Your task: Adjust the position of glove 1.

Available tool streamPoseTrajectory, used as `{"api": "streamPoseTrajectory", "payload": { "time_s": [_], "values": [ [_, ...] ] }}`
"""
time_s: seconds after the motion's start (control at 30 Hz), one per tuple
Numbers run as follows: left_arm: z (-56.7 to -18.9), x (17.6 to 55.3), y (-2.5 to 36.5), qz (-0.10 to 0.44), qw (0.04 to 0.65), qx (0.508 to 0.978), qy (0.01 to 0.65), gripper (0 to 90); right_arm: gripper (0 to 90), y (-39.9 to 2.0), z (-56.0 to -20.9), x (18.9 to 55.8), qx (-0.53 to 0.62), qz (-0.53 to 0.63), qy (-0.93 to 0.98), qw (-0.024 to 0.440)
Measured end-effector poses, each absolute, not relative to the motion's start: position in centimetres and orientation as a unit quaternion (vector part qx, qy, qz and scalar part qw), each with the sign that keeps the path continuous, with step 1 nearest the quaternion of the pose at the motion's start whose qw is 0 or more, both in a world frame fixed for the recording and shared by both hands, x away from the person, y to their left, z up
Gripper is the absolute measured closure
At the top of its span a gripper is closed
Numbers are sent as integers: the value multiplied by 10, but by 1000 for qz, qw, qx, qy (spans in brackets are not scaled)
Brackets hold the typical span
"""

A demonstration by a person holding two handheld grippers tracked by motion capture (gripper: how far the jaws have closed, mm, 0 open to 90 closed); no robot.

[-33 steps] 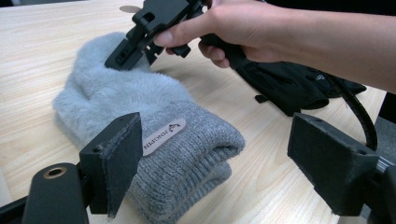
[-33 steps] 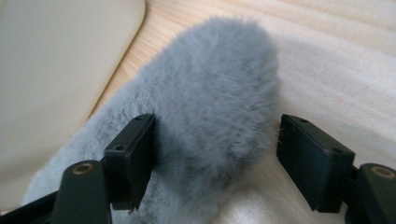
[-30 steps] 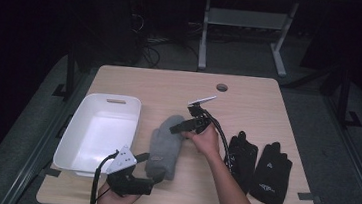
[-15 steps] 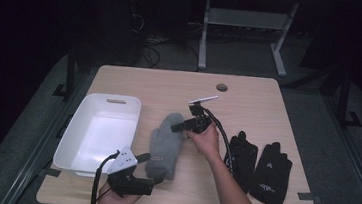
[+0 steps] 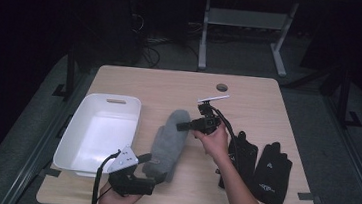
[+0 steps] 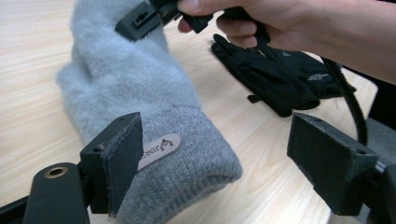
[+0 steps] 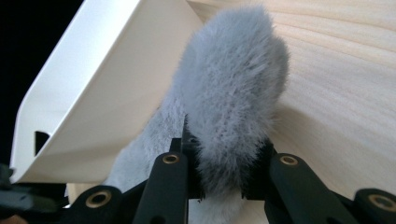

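Since a second earlier the right gripper had closed its jaws on the fingertip end of the grey fuzzy mitten and begun lifting it; the jaws had just been closing, with mitten fur pinched between the pads in the right gripper view. Mitten lay lengthwise on the wooden table, just right of the white plastic bin, cuff end toward the person. Left gripper sat at the cuff, jaws wide apart, one pad beside the ribbed cuff with its small brand tag, the other pad well clear, nothing gripped. Pair of black gloves lay on the table right of the right hand, apart from the mitten.

Judged step: pick up the mitten, likely for the bin. To do it well: the grip looked mostly on fluff, so the bite should take the fabric, not just pile; lift slowly so the limp cuff trails free; left gripper could clamp the cuff to share the load; keep clear of the bin rim while swinging over
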State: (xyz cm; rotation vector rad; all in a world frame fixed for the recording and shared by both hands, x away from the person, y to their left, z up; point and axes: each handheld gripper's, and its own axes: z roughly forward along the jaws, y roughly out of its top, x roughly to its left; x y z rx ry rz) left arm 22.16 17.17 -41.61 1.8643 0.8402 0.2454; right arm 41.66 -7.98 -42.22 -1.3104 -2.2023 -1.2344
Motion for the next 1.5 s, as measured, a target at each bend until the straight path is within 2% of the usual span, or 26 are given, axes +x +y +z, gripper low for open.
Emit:
{"api": "streamPoseTrajectory", "payload": {
  "time_s": [0.53, 0.8, 1.23, 1.5],
  "values": [
    [-407, 235, 147, 52, 506, 786, 351, 184, 757, -140, -413, 383, -459, -452, -755, 122],
    [-415, 260, 132, 7, 485, 784, 387, 195, 754, -172, -426, 371, -471, -460, -744, 108],
    [-441, 284, 130, -93, 436, 772, 453, 203, 753, -185, -446, 366, -482, -466, -736, 97],
    [-453, 289, 124, -131, 406, 779, 459, 192, 752, -183, -447, 365, -481, -456, -744, 83]
  ]
}}
